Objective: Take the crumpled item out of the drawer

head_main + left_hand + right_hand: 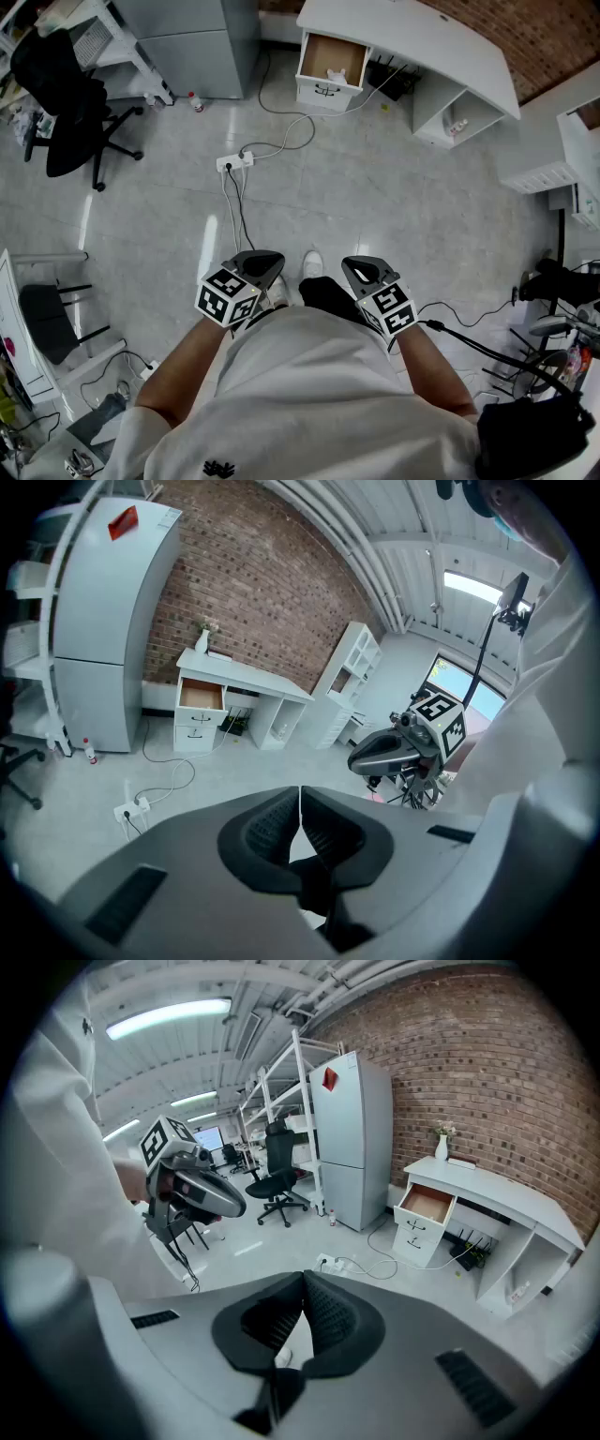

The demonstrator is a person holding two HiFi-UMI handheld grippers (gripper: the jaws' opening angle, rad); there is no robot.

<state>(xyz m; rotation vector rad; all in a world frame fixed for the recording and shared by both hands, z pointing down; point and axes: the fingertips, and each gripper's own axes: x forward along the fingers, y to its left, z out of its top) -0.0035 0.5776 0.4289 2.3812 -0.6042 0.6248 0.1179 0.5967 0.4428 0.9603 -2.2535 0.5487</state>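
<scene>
left tongs (300, 806): yours, ribbed and black, pressed together on nothing.
right tongs (302, 1288): likewise together, empty.
drawer (330, 58): pulled out, brown inside; contents too small to tell.

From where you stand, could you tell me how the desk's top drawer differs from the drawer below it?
The top drawer is pulled out; the lower drawer is shut. The top drawer shows its brown inside, with a small pale thing in it; the lower drawer shows only its front. Both have white fronts with dark handles.
</scene>
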